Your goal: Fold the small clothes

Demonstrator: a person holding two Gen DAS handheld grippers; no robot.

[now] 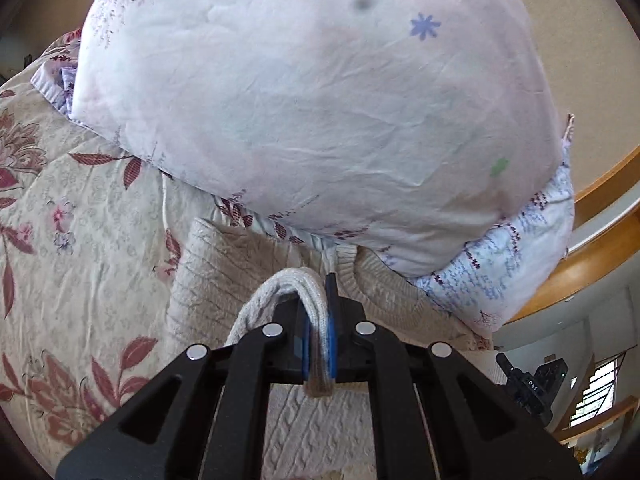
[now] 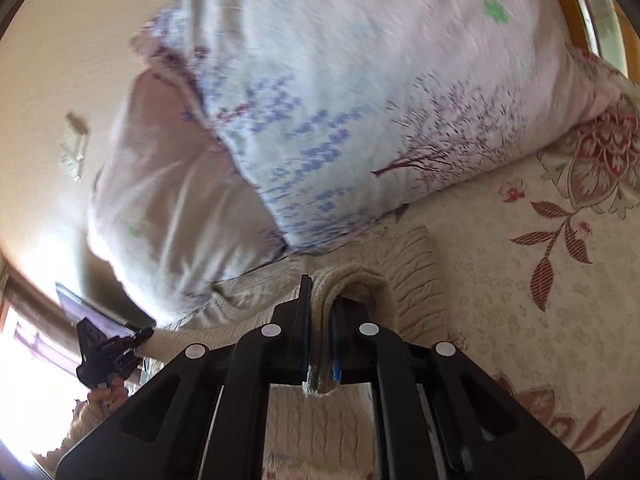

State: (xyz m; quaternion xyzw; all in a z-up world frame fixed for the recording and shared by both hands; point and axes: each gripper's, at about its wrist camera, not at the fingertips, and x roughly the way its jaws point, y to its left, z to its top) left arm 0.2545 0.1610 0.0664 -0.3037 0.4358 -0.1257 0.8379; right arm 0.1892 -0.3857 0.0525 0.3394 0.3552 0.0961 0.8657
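Note:
A cream cable-knit sweater (image 1: 224,264) lies on the flowered bedspread, its far edge under the pillows. My left gripper (image 1: 318,320) is shut on a ribbed fold of the knit, which loops up over the blue-padded fingers. In the right wrist view the same sweater (image 2: 416,280) spreads ahead, and my right gripper (image 2: 322,320) is shut on another ribbed fold that arches over its fingertips. The right gripper also shows at the lower right of the left wrist view, and the left gripper at the lower left of the right wrist view with a hand below it.
A large pale pink pillow (image 1: 312,100) rests on a blue-and-purple patterned pillow (image 1: 508,264) just beyond the sweater. The bedspread (image 1: 72,240) with red leaves runs to the left. A curved wooden headboard (image 1: 592,248) and beige wall stand behind.

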